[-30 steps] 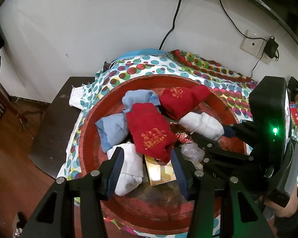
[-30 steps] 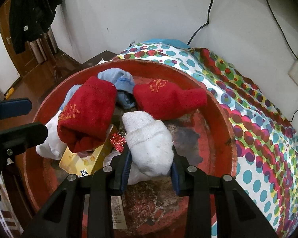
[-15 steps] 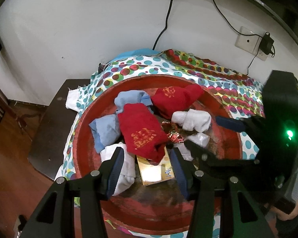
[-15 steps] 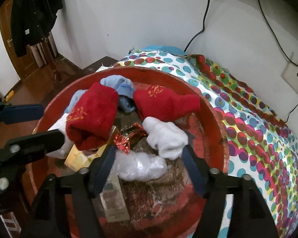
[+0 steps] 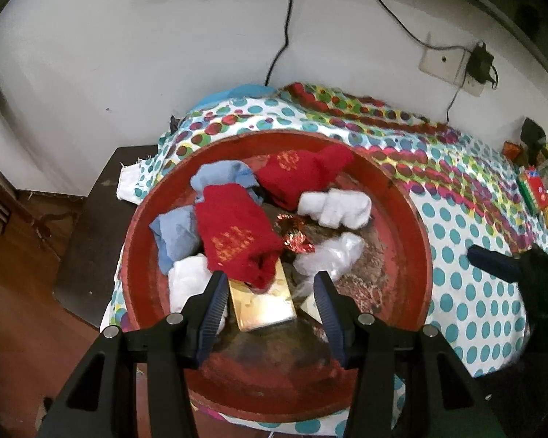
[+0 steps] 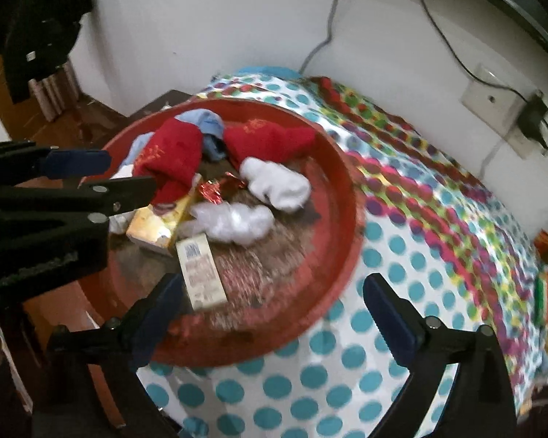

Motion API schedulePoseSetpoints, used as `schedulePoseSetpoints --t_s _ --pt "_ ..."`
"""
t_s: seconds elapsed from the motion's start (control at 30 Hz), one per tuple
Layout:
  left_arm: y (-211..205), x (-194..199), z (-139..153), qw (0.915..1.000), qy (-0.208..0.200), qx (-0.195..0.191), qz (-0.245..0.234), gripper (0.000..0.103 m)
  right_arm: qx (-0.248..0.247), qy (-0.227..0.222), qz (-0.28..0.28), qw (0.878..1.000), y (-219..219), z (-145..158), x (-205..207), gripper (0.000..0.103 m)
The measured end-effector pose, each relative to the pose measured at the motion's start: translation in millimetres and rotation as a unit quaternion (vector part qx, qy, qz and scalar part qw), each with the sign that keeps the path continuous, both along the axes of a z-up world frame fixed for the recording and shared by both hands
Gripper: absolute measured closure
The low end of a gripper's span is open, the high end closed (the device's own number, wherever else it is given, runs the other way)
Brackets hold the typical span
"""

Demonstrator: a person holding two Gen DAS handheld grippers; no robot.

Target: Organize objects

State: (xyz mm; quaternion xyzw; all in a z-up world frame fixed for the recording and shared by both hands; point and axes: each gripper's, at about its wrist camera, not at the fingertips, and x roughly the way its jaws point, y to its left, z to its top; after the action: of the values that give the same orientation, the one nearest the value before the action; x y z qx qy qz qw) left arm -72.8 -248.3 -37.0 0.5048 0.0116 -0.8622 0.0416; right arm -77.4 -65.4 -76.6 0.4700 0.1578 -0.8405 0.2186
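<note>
Lying rolled and white, the sock rests in the red tray.

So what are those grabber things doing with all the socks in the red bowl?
A person holds a grabber in each hand to tidy the red bowl. The right gripper has just been opening and holds nothing; the white sock lies in the bowl. The left gripper hangs open over the gold box and a red sock, gripping neither.
</note>
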Motion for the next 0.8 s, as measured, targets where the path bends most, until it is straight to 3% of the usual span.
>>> schedulePoseSetpoints --t_s 0.13,0.47,0.8 --pt "7.7 -1.1 -4.9 0.9999 -0.015 -0.002 -0.002 0.053 0.014 -0.024 -0.024 0.999 6.8 1.4 4.2 0.004" --pt "0.8 -6.1 -16.5 0.9985 -0.042 0.005 0.033 0.053 0.009 -0.024 -0.021 0.999 5.5 10.3 16.2 0.003" --pt "-2.6 -5.1 -15.1 0.9983 -0.041 0.021 0.036 0.053 0.005 -0.043 -0.022 0.999 1.5 4.3 15.5 0.003"
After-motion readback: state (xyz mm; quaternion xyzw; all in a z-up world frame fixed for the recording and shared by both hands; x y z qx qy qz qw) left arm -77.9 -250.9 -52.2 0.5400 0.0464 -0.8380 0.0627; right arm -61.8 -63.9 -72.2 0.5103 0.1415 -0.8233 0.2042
